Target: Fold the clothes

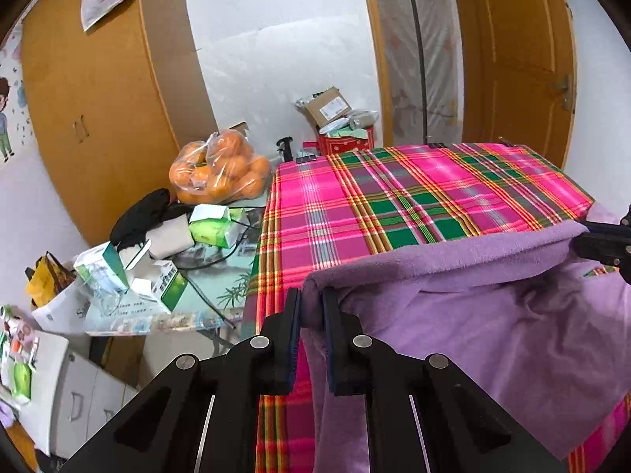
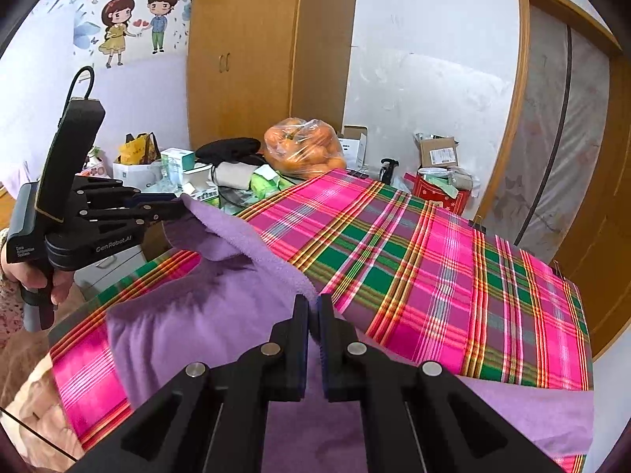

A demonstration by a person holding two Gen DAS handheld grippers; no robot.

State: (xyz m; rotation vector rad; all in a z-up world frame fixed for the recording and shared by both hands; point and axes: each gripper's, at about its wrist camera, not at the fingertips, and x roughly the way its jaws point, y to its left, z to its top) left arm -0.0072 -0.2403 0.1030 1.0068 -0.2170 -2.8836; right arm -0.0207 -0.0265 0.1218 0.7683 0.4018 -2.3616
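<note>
Both grippers, left (image 1: pixel 311 307) and right (image 2: pixel 314 311), are pinching the purple fleece garment's (image 1: pixel 493 315) top edge between narrow fingers, stretching it taut above the plaid-covered desk (image 1: pixel 394 197), probably for folding.

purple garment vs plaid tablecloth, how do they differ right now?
The purple garment is plain and fuzzy; the plaid tablecloth is a pink, green and yellow check. The garment's edge is lifted, pinched between the left gripper and the right gripper; the tablecloth lies flat, with nothing gripping it. The garment is bunched and creased; the tablecloth is smooth. Both are fabric on the same table.
</note>
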